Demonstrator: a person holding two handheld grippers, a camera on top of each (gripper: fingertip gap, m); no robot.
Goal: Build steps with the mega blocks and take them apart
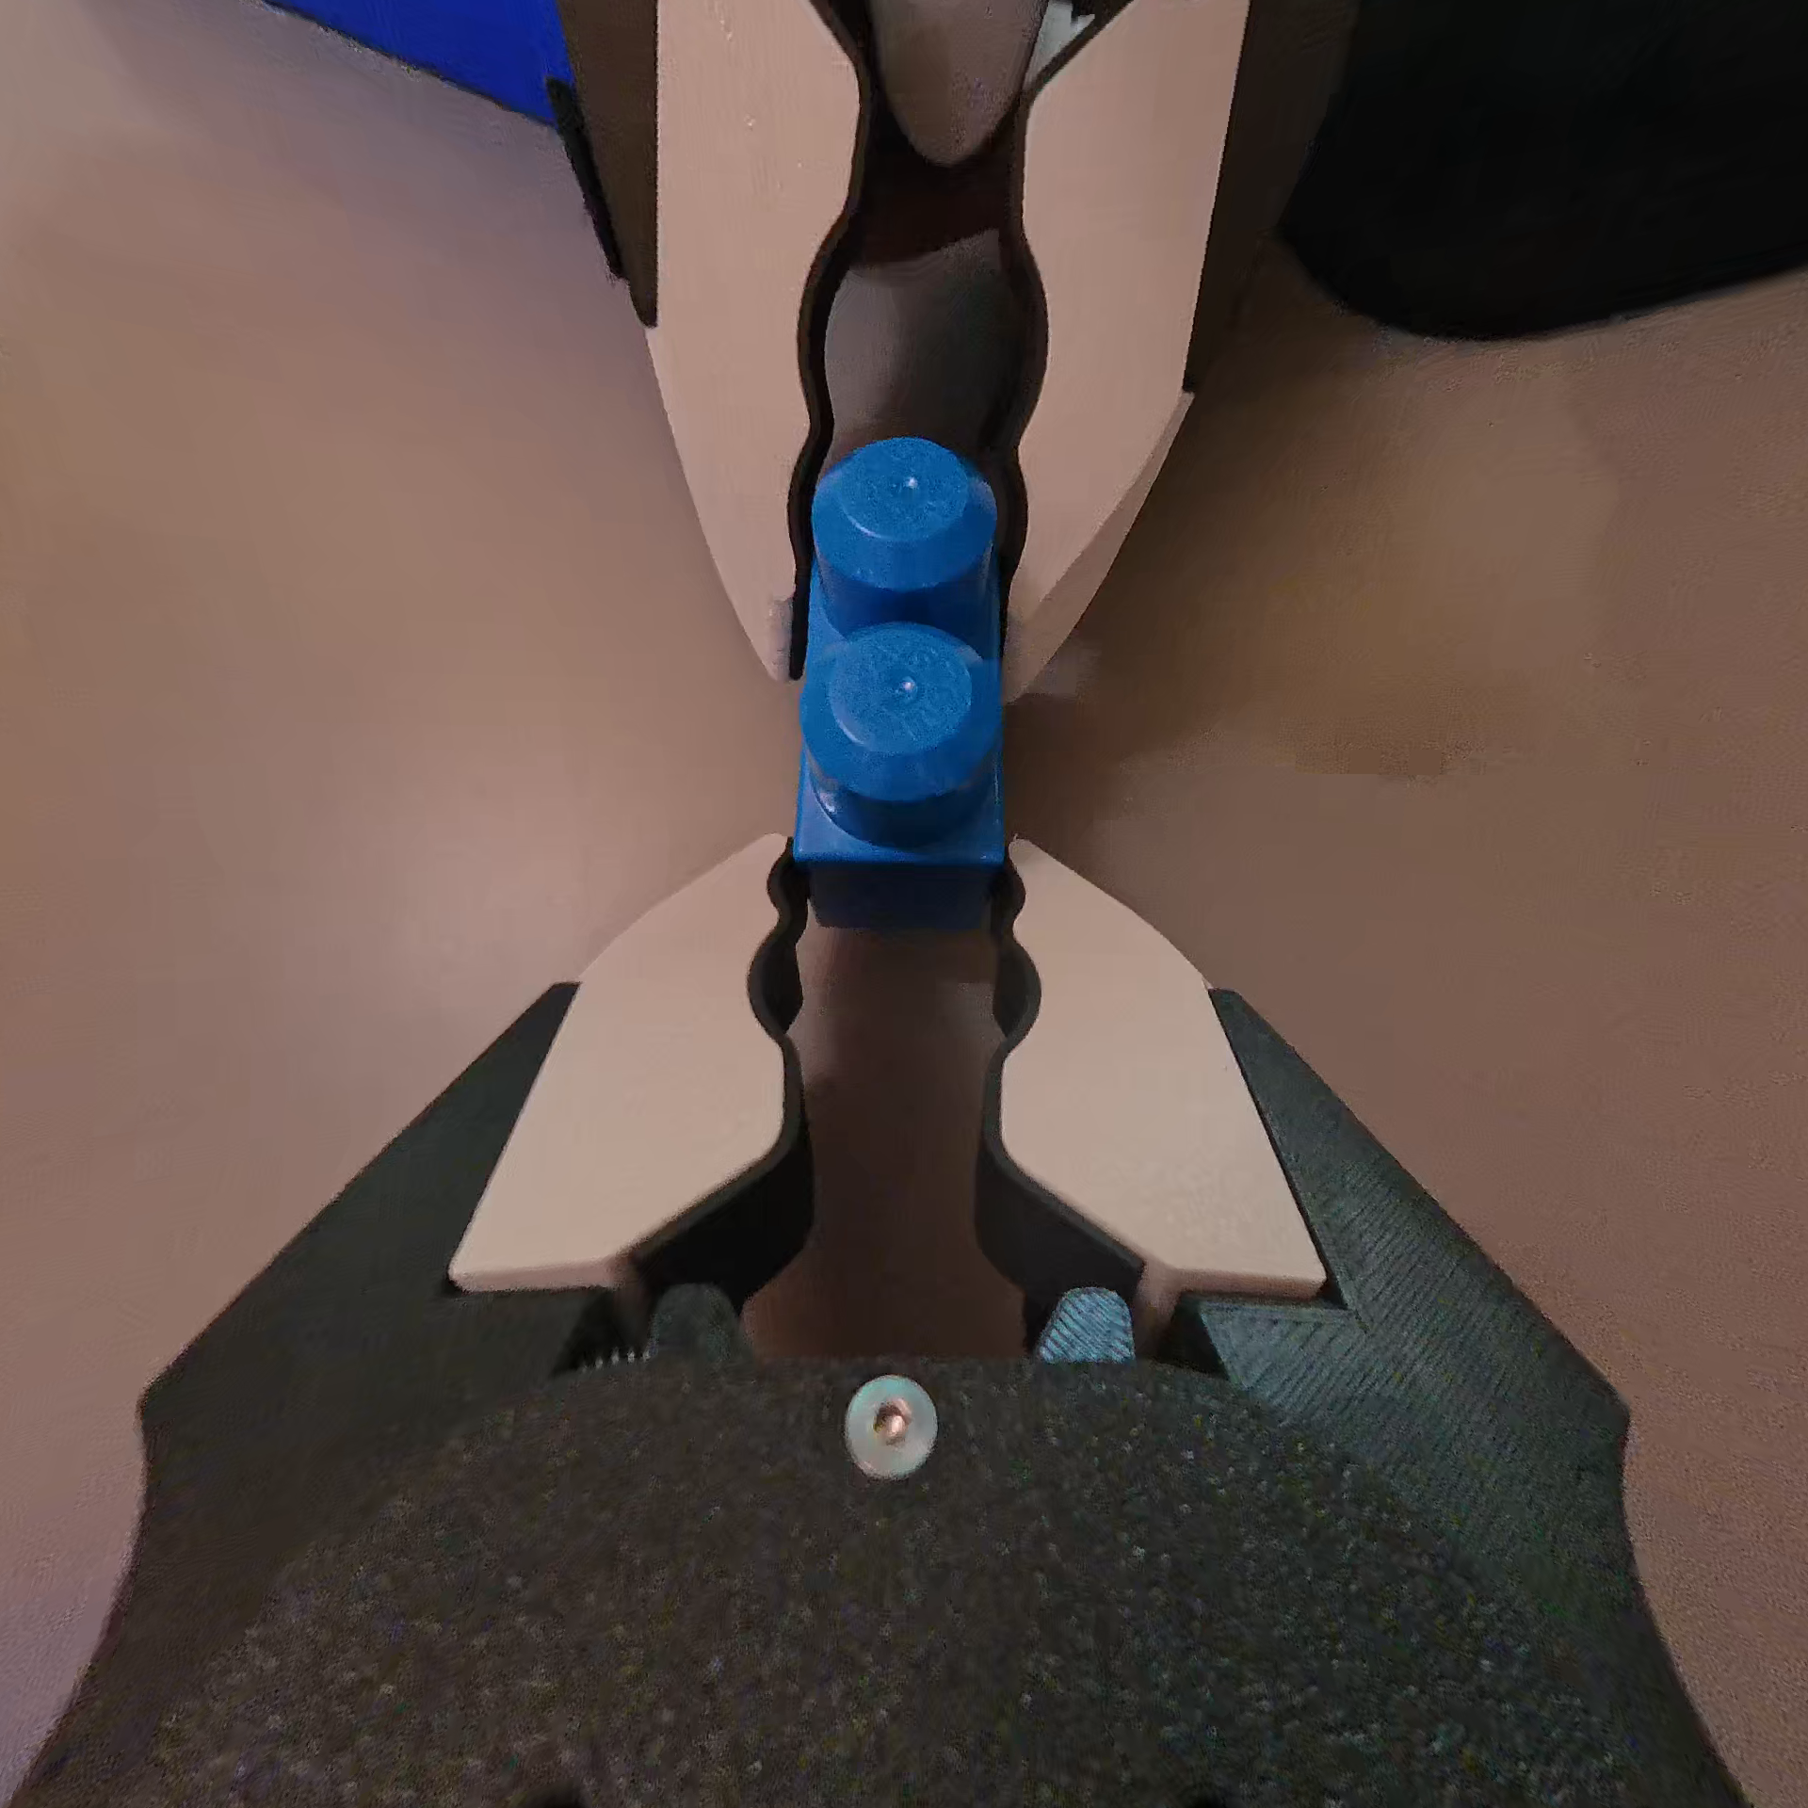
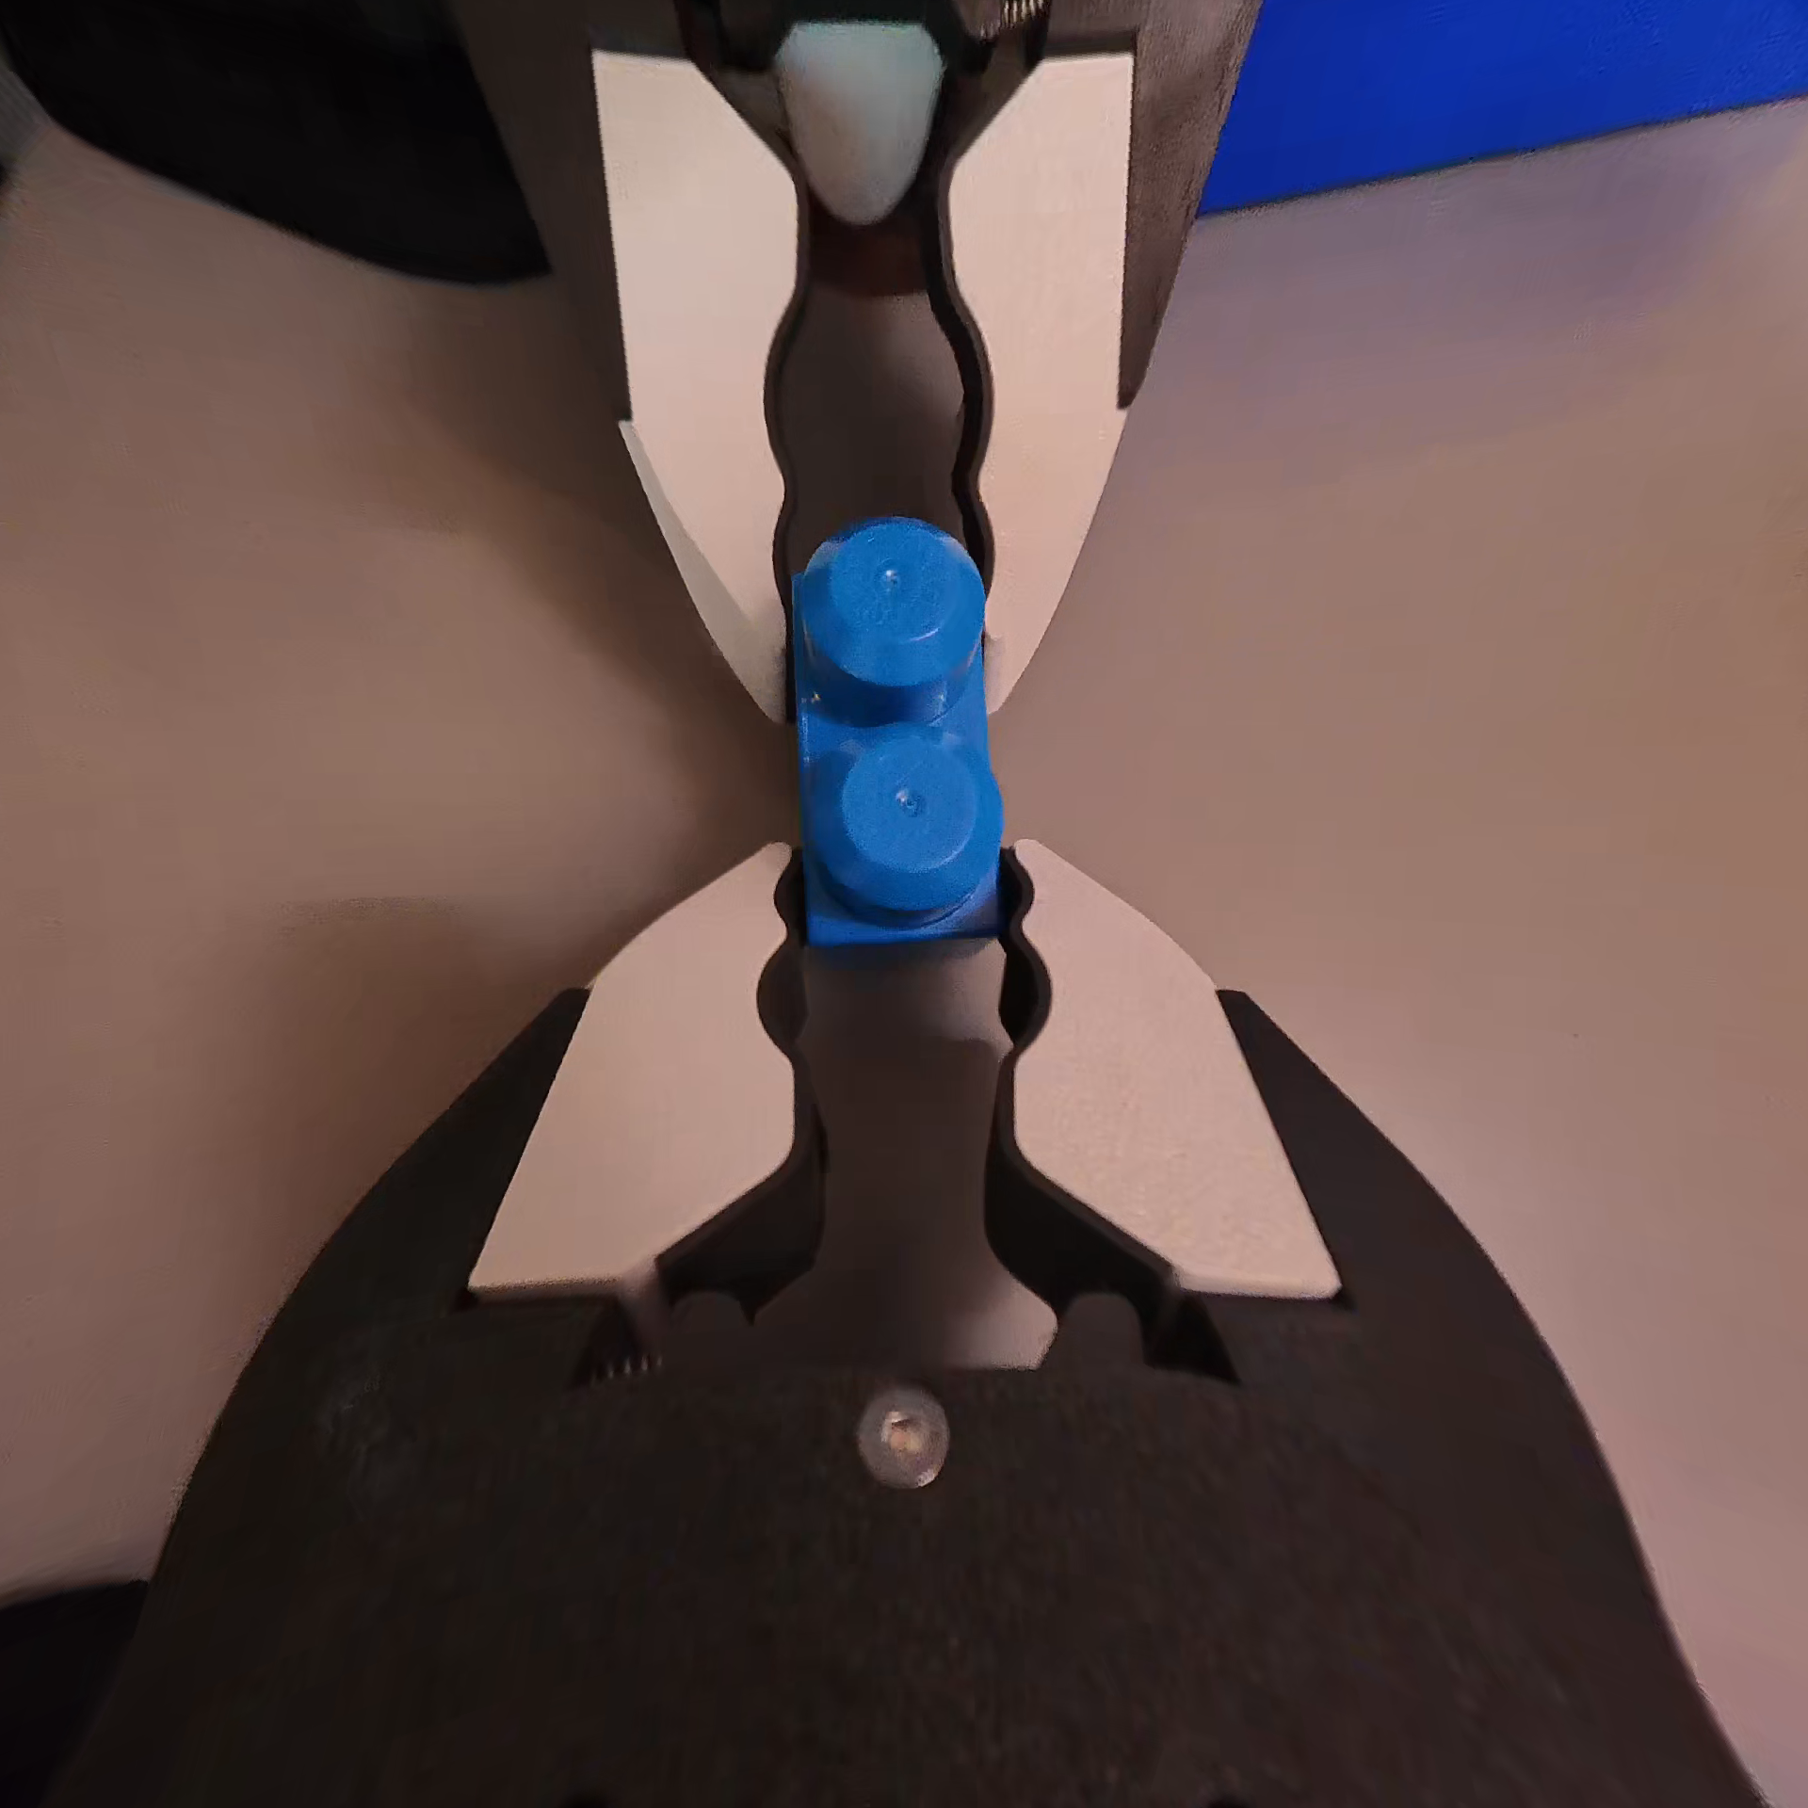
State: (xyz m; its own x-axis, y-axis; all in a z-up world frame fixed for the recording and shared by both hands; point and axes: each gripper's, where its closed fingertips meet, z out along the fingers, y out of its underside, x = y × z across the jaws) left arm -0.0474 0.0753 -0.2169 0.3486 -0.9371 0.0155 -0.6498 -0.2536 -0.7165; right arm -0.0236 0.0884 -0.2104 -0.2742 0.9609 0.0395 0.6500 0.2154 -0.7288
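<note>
A blue two-stud mega block (image 1: 902,700) sits studs-up on the beige table, seen from above. My left gripper (image 1: 900,866) is shut on its near end, one fingertip on each side. My right gripper (image 1: 900,641) reaches in from the opposite side and is shut on the far end. In the right wrist view the same block (image 2: 905,817) is held at its near end by my right gripper (image 2: 905,876) and at its far end by my left gripper (image 2: 885,675). The two grippers face each other tip to tip. The block's underside is hidden.
The beige table (image 1: 342,685) spreads out on both sides of the block. A bright blue object (image 2: 1516,88) lies at the far edge behind the left gripper. A large black object (image 1: 1565,147) lies behind the right gripper. From either gripper's tips it is about 20 cm to the large black object (image 1: 1565,147).
</note>
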